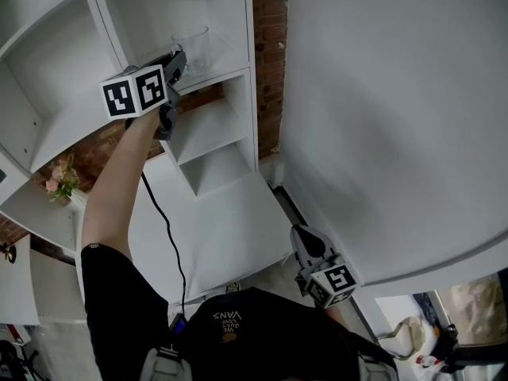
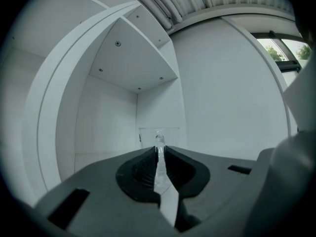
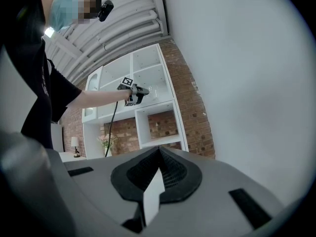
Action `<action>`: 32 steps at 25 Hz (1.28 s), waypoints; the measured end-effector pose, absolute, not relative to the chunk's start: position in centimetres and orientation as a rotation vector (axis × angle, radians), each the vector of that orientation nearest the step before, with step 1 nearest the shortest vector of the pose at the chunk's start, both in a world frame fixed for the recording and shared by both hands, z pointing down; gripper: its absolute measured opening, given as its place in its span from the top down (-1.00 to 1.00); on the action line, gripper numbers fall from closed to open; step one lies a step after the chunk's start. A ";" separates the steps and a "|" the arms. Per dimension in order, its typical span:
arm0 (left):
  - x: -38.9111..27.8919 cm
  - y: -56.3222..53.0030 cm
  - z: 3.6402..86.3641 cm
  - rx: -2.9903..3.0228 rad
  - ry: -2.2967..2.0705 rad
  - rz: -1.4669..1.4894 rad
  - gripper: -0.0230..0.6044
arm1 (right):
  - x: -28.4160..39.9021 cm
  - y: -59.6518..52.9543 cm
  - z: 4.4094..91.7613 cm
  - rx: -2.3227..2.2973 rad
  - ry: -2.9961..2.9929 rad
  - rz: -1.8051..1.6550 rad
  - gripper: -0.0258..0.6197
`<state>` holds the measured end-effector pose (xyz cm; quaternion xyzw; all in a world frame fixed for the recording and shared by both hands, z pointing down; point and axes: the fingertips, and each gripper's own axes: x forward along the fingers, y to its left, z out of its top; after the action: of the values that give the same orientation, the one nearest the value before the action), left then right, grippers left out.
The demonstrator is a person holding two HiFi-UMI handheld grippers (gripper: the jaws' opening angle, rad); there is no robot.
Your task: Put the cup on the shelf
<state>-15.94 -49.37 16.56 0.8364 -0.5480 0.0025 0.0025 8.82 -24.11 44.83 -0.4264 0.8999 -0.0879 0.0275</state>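
A clear plastic cup [image 1: 193, 48] stands upright inside an upper compartment of the white shelf unit [image 1: 225, 76]. My left gripper [image 1: 179, 59] reaches level into that compartment, shut on the cup's near wall. In the left gripper view the thin clear wall of the cup [image 2: 158, 134] is pinched between the dark jaws of the left gripper [image 2: 159, 148], and the jaws hide the cup's base. My right gripper [image 1: 301, 238] hangs low at the right, away from the shelf. In its own view the right gripper [image 3: 159, 150] is shut with nothing in it, and the left gripper [image 3: 134, 94] shows far off at the shelf unit [image 3: 165, 105].
A brick wall [image 1: 270, 46] stands behind the shelf unit, and a large white wall [image 1: 397, 117] fills the right side. A small pot of flowers [image 1: 60, 179] sits on a lower shelf at the left. A black cable [image 1: 168, 228] hangs from the left gripper.
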 end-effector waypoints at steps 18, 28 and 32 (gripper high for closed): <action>-16.5 -53.1 16.8 2.391 -1.901 0.237 0.82 | 7.2 -24.8 44.7 -1.264 2.811 -0.264 0.94; -16.8 -54.0 17.0 2.243 -1.951 0.335 0.82 | 6.5 -24.9 44.5 -1.232 2.822 -0.245 0.94; -17.0 -54.3 16.9 2.196 -1.931 0.398 0.81 | 6.4 -24.8 44.1 -1.224 2.816 -0.239 0.94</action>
<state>-16.99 -54.32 16.91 0.7406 -0.6515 0.1342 0.0950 6.41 -24.79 44.11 -0.3973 0.9139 -0.0774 0.0308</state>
